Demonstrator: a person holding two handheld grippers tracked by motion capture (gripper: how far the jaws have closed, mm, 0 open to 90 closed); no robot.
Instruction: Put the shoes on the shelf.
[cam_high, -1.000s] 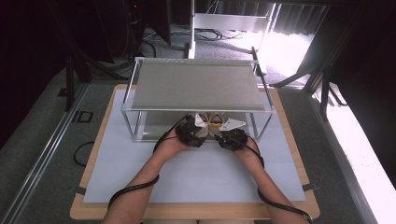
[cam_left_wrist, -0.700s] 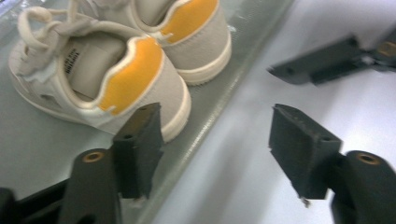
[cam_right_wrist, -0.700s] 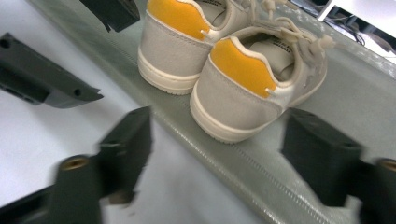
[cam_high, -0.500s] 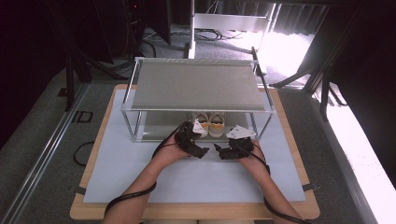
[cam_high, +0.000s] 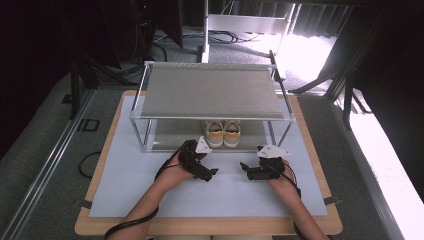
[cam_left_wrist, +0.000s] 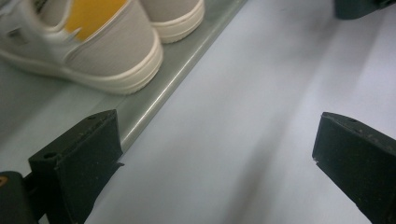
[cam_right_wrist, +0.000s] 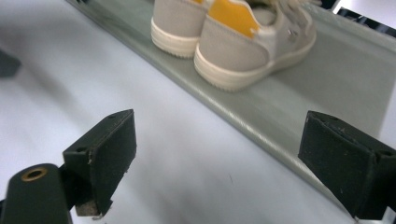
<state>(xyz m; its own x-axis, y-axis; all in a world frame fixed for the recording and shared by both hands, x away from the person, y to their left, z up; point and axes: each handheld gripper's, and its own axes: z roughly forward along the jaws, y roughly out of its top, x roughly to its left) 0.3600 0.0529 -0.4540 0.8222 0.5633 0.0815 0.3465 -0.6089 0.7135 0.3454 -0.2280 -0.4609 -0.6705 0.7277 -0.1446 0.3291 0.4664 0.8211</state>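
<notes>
Forearms, yours, reach in from the bottom edge of the high view and rest over a pale lavender-grey mat (cam_high: 150, 175) that covers a light wooden table (cam_high: 95, 170). Your left hand holds the left black two-jaw gripper (cam_high: 207, 173) low over the mat, its jaws spread wide with nothing between them; in the left gripper view the two black pads stand far apart over bare mat. Your right hand holds the right black two-jaw gripper (cam_high: 247, 170) near it, also released and empty, its jaws equally wide in the right gripper view. The two grippers point inward toward each other with a gap of open mat between them, and each carries a small grey three-cornered plate on top. Black cables trail back along both forearms. Just beyond the grippers stands a low metal-framed rack with a grey top shelf (cam_high: 212, 92) and a grey-green lower tray (cam_high: 170, 140). On that lower tray sits a pair of beige low-top sneakers with yellow heel patches and cream soles (cam_high: 222, 132), side by side and touching, heels facing you, close to the tray's front edge. In the left gripper view the sneakers (cam_left_wrist: 93, 42) sit at the upper left; in the right gripper view they (cam_right_wrist: 233, 37) sit at the top centre. Farther back, dark floor, stands and cables surround the table.
</notes>
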